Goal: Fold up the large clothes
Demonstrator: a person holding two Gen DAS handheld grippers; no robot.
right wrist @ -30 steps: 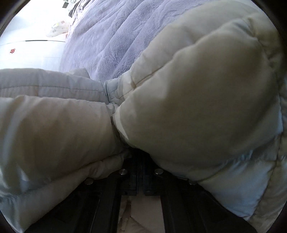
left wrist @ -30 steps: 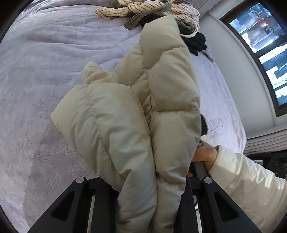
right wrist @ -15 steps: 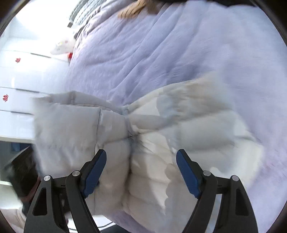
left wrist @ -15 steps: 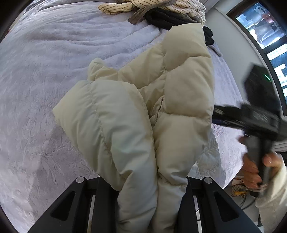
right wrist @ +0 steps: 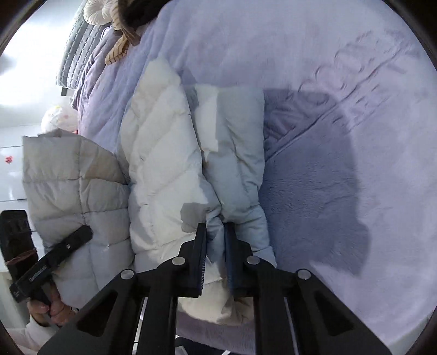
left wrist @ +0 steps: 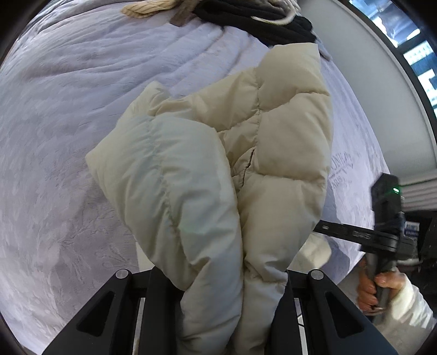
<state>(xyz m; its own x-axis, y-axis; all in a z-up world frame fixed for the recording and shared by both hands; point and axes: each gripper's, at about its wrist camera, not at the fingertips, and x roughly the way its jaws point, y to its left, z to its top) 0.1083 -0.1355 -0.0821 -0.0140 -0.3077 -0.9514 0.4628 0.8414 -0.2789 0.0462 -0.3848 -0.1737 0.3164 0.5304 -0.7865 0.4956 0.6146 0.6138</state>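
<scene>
Lavender plush bedspread (left wrist: 60,142); grey wall (left wrist: 363,68); bright window (left wrist: 420,54) at right

One cream puffer jacket (left wrist: 218,169), quilted, appears in both views; in the right wrist view it is the same single garment (right wrist: 164,163).

Two handheld grippers: the left gripper (left wrist: 232,286), also visible at the side of the right wrist view (right wrist: 54,262), and the right gripper (right wrist: 215,245), also visible at the edge of the left wrist view (left wrist: 382,234).

One lavender bedspread (left wrist: 68,136).

One heap of other clothes (left wrist: 245,11) at the far end of the bed; the number of garments in it cannot be counted.

One grey quilted pillow (right wrist: 79,46).

One window (left wrist: 409,41).
</scene>
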